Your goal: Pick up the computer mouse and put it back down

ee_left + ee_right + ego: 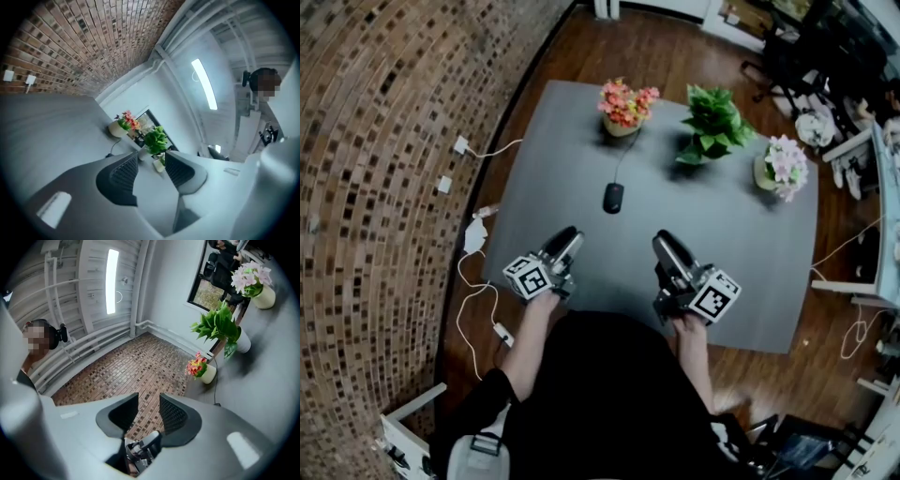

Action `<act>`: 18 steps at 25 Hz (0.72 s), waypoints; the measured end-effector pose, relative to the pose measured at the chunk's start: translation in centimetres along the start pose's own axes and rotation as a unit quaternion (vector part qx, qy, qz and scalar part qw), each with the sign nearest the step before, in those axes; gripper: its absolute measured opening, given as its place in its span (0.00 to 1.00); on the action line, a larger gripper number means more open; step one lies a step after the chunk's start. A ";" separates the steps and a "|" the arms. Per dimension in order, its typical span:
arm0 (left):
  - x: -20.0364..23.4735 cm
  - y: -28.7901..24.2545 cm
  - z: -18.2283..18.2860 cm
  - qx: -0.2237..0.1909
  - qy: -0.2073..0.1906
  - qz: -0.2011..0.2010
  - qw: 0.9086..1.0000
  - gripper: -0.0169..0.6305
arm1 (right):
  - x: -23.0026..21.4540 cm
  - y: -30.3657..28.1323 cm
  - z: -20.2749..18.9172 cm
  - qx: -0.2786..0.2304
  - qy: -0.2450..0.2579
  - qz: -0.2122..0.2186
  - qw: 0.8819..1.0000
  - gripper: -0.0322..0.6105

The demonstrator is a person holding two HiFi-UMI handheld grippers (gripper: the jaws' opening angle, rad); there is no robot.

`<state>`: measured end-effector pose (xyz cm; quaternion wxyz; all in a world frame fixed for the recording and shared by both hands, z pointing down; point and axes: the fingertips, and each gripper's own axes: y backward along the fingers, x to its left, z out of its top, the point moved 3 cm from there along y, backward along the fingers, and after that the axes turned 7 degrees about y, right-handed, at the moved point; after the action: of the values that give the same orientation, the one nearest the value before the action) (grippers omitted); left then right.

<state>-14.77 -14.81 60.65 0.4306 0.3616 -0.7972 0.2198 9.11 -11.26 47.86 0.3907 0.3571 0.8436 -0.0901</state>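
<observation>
— So, where is the computer mouse (613, 198)?

— It lies flat on the worktop (741, 272), near the middle. It is well apart from both grippers and touched by neither. It is small, dark and smoothly rounded, an oval like a pebble. A thin dark cable (623, 159) runs from its far end toward a pot of pink and orange flowers (627, 103).

— And the grippers?

— Left gripper (570, 236) and right gripper (664, 240) hang side by side above the near part of the worktop. Each carries a white cube (528, 277) printed with black square markers. Their pads (125, 172) are dark and finely ribbed, set in smooth grey shells. The left gripper's jaws stand apart with nothing between them. The right gripper's jaws stand apart by a narrower gap, also with nothing between them.

— What about the surface and the room?

— The worktop is a smooth, matte grey rectangle. Along its far side stand three pots: the pink and orange flowers, a leafy green plant (712, 122), and pale pink flowers (783, 167). A wall of small brown bricks (366, 187) runs along the left. The floor (675, 47) is reddish wooden boards, and white cables with plugs (473, 281) lie on it beside the wall.
</observation>
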 end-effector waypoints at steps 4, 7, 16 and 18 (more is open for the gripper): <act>-4.1 -1.2 0.6 -0.010 0.016 -0.076 0.997 0.20 | 0.4 0.6 -0.2 0.000 -0.001 0.013 1.000 0.24; -7.9 -1.8 0.1 -0.004 0.024 -0.142 0.990 0.20 | 0.5 1.5 -0.3 -0.001 -0.003 0.023 1.000 0.24; -12.5 -2.3 -1.7 0.015 0.004 -0.186 0.983 0.18 | 1.1 3.8 -0.2 -0.001 -0.001 0.050 0.999 0.24; -12.6 -2.2 -2.1 0.014 0.007 -0.183 0.983 0.17 | 1.2 4.1 -0.2 -0.001 0.001 0.058 0.998 0.24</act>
<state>-7.32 -9.90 51.20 0.4637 0.5057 -0.7117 0.1507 11.27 -7.54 47.64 0.3945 0.4050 0.8222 -0.0660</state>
